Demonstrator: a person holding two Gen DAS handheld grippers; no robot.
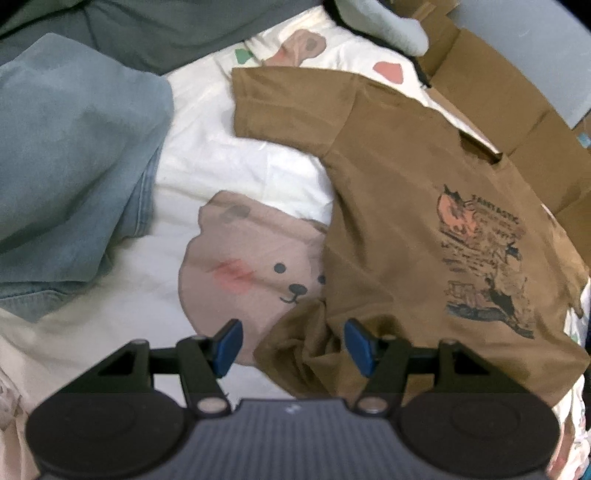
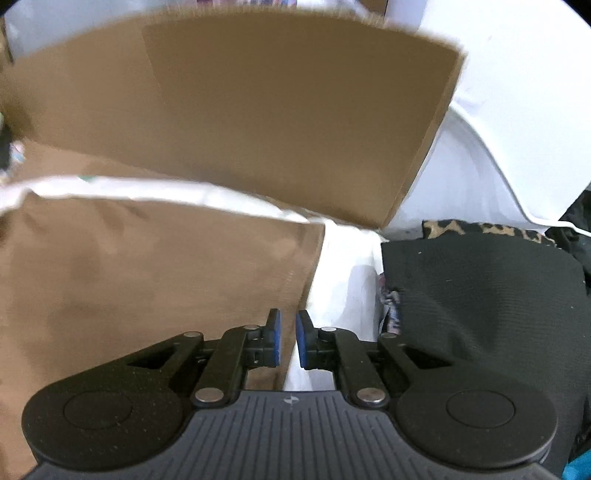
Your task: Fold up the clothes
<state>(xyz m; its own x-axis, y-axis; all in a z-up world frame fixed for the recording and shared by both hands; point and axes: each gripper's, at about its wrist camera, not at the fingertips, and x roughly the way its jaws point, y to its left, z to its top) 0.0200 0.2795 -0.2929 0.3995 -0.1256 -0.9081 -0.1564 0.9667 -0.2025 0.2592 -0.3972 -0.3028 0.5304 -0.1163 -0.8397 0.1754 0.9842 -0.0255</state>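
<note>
A brown T-shirt with a dark print on its chest lies spread on a white bedsheet with a bear pattern. My left gripper is open wide over the shirt's bunched lower corner, and the folds sit between its blue pads untouched. In the right wrist view the same brown T-shirt fills the left half. My right gripper stands at the shirt's side hem, its jaws drawn to a narrow slit with the hem's edge in it.
A blue denim garment lies piled at the left, a grey one behind it. Cardboard stands beyond the shirt. A black garment and leopard-print cloth lie to the right of my right gripper.
</note>
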